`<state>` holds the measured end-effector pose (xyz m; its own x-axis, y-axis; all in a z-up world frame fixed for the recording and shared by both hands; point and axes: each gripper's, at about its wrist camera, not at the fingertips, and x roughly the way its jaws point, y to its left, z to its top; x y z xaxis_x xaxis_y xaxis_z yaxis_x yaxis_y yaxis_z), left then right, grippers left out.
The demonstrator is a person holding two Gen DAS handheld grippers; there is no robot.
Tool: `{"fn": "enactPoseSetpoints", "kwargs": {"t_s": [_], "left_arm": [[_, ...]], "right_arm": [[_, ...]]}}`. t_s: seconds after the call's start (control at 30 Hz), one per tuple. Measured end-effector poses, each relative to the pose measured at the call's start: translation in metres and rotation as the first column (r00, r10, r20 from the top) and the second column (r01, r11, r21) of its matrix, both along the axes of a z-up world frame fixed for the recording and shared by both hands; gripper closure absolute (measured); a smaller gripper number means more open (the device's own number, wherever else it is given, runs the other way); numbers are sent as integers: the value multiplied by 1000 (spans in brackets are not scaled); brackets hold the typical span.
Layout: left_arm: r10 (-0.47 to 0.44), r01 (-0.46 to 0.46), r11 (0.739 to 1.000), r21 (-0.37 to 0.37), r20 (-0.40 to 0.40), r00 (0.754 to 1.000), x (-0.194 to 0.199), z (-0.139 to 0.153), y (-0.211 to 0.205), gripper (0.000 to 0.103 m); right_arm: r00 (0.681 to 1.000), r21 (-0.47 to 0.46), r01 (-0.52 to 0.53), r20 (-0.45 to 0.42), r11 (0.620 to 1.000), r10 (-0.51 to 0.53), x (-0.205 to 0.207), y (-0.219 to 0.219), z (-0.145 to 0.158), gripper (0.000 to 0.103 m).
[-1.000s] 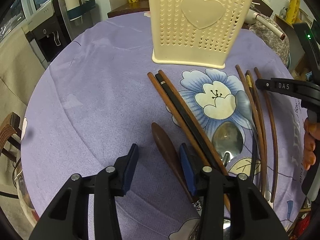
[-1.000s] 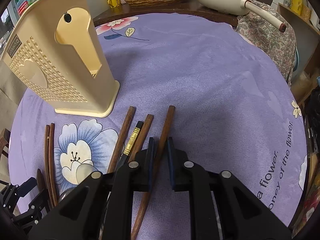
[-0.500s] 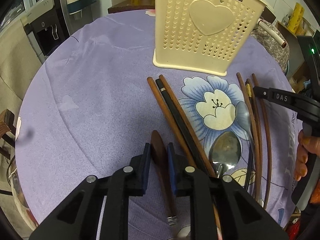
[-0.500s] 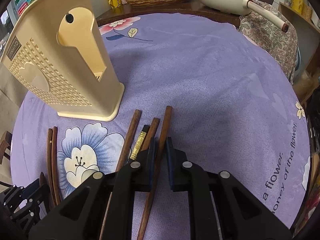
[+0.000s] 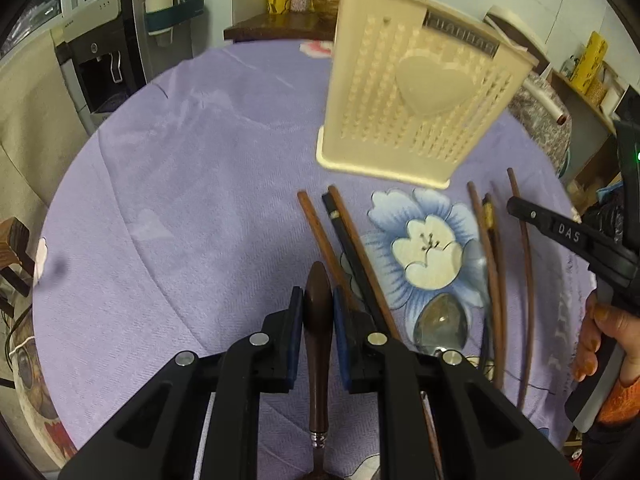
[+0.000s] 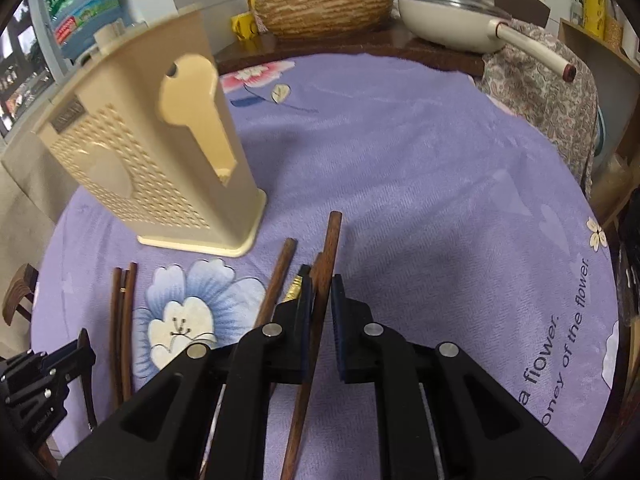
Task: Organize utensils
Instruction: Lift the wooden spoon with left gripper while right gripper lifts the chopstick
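Wooden handle and wooden chopstick, one in each of my grippers, with the cream utensil holder [image 5: 416, 100] as landmark. My left gripper [image 5: 315, 312] is clenched on the dark wooden spoon handle [image 5: 318, 320], whose long axis runs straight along my fingers, rounded end pointing toward the holder, which stands ahead and slightly right, well apart. My right gripper [image 6: 320, 304] grips a brown chopstick [image 6: 326, 264] that lies along my fingers and tilts a little rightward at its far tip; from this side the holder [image 6: 160, 168] stands ahead and to the left. Remaining chopsticks [image 5: 348, 248] and a metal spoon [image 5: 440, 324] lie on the purple tablecloth [image 5: 200, 184] short of the holder's base, long axes roughly toward it. I judge both utensils must rise and turn upright over the holder's open top; neither hand is clearly nearer.
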<state>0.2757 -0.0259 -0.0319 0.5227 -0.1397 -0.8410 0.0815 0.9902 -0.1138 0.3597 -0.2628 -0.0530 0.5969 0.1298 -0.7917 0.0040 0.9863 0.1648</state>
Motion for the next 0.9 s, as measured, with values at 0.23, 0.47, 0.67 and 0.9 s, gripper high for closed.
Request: {"fn": "enactPoseSetpoints", "kwargs": {"t_s": [0.23, 0.47, 0.67, 0.9], "left_arm": [[-4, 7, 1000, -23, 154, 988, -23, 55, 13, 88], [-9, 13, 1000, -15, 249, 968, -38, 95, 26, 88], [-1, 5, 1000, -17, 260, 966, -36, 100, 30, 88], [-6, 11, 1000, -17, 273, 962, -35, 106, 32, 88]], "right_arm": [[987, 12, -65, 146, 998, 63, -31, -3, 50, 93], [943, -53, -136, 299, 989, 146, -74, -4, 112, 94], [906, -42, -164, 388, 986, 167, -94, -8, 132, 96], [902, -28, -177, 395, 984, 174, -98, -9, 132, 96]]}}
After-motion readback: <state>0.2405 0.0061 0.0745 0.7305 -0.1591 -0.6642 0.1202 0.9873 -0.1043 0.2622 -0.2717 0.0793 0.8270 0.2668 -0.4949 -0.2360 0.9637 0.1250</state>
